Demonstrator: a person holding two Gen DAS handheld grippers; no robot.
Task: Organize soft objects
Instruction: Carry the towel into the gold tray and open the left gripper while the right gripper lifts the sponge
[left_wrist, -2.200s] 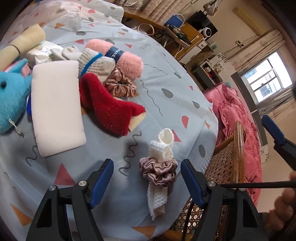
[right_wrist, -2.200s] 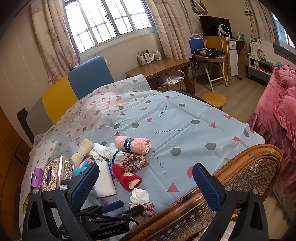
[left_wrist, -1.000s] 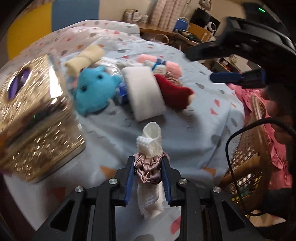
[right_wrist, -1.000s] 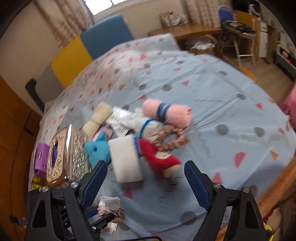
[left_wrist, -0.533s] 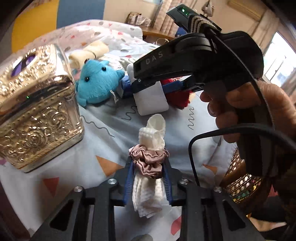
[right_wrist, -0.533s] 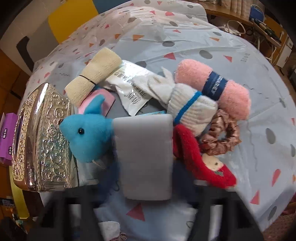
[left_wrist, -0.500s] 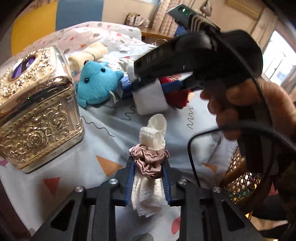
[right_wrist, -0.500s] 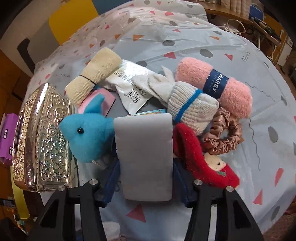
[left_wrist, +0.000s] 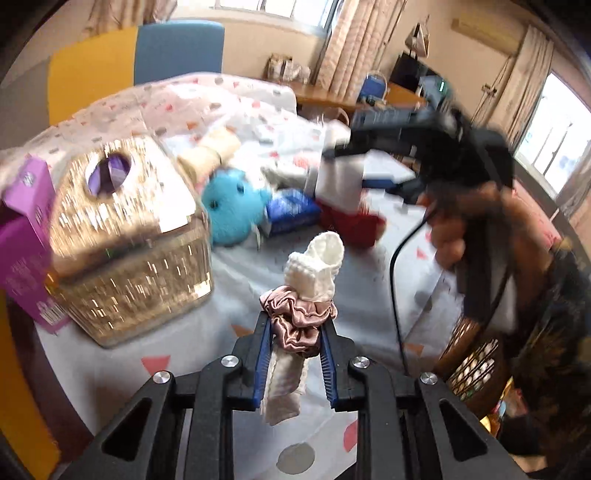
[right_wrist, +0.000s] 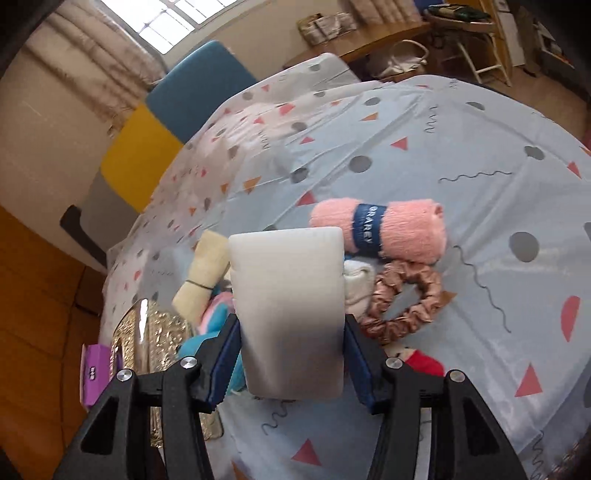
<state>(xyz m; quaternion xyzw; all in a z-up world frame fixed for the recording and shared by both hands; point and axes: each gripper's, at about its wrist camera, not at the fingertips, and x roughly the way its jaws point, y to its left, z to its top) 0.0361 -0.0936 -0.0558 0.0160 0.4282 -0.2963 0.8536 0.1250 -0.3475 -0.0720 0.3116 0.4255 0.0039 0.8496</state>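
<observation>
My left gripper (left_wrist: 295, 343) is shut on a rolled white cloth (left_wrist: 314, 266) bound with a mauve satin scrunchie (left_wrist: 299, 321), held above the table. My right gripper (right_wrist: 291, 343) is shut on a white foam pad (right_wrist: 288, 306), lifted off the pile; it also shows in the left wrist view (left_wrist: 340, 181). Left on the patterned tablecloth (right_wrist: 461, 147) are a pink yarn roll (right_wrist: 399, 229), a brown scrunchie (right_wrist: 406, 299), a white sock (right_wrist: 356, 284), a red plush shoe (left_wrist: 351, 221), a blue plush toy (left_wrist: 232, 206) and a cream rolled towel (right_wrist: 203, 280).
A gold ornate tissue box (left_wrist: 122, 236) stands at the left with a purple box (left_wrist: 22, 236) beside it. A blue packet (left_wrist: 291, 214) lies by the plush toy. A wicker chair (left_wrist: 469, 365) stands at the table's right edge. Blue and yellow chairs (right_wrist: 177, 118) stand behind.
My right gripper has lifted the white foam pad up off the pile. My left gripper still holds the cloth roll and has shifted slightly; the view is blurred by motion.
</observation>
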